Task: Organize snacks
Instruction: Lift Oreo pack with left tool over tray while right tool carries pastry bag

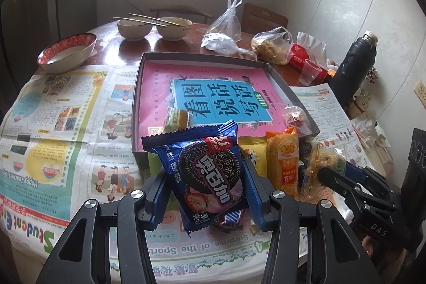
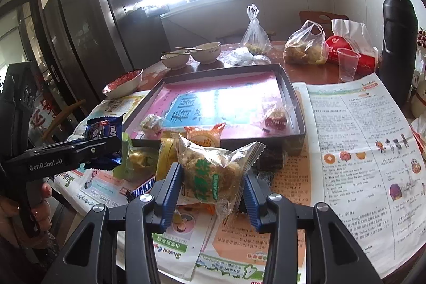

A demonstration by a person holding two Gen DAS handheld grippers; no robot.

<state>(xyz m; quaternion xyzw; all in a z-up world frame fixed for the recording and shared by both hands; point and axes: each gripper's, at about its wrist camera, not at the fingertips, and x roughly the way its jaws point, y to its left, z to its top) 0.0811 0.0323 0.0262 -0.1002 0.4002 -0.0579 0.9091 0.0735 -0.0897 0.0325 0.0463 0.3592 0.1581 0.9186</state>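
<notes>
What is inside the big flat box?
The box holds a pink book lying flat on its bottom, a small yellow-green candy near one corner and a clear-wrapped red sweet near another. What is under the book cannot be seen.

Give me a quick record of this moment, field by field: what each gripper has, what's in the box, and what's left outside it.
left gripper: shut on blue cookie packet
right gripper: shut on clear crispy-rice packet
box: open, dark-walled, pink book lining the bottom
already in box: small yellow-green candy, red-and-clear wrapped snack
still outside, at the box's near edge: orange packet, yellow packet, Snickers bar
surface: newspaper over the table
</notes>
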